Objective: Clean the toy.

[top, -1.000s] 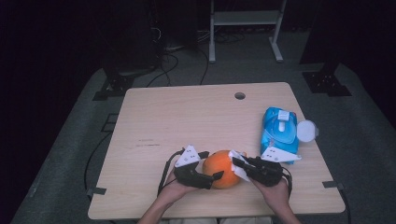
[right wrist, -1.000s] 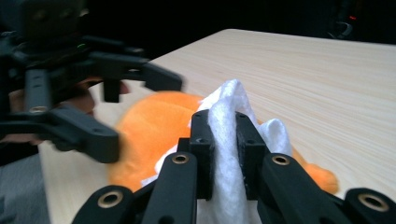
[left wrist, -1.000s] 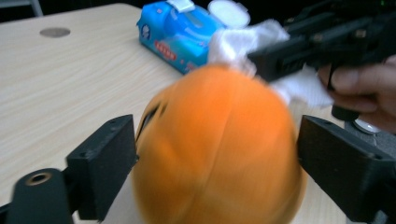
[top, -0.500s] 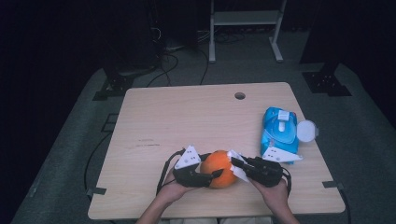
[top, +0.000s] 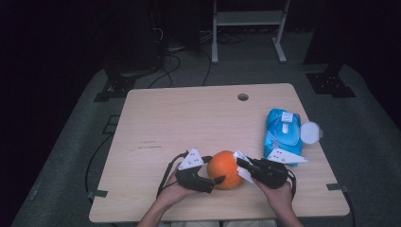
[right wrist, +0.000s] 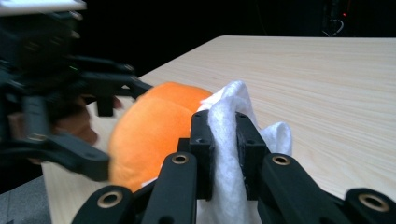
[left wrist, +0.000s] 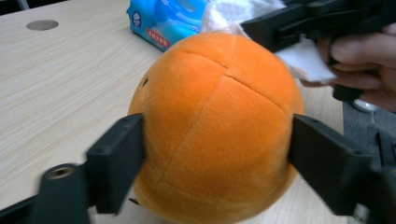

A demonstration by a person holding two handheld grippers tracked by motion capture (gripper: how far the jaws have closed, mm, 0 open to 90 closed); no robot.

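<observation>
An orange plush ball [top: 225, 169] sits near the front edge of the wooden table [top: 189, 123]. My left gripper [top: 215, 180] is shut on the ball [left wrist: 215, 126], one jaw on each side. My right gripper [top: 242, 166] is shut on a white wipe [right wrist: 229, 144] and presses it against the ball's right side [right wrist: 154, 126]. In the left gripper view the wipe [left wrist: 299, 56] lies against the top right of the ball, held by the right gripper [left wrist: 275, 32].
A blue pack of wet wipes [top: 282, 135] lies at the table's right, with a round white lid [top: 310, 132] beside it. A small hole [top: 243, 97] marks the far side of the table. Cables and a white stand [top: 246, 19] are on the floor beyond.
The ball and both grippers have shifted only slightly; the wipe stays pressed on the ball's right side.
</observation>
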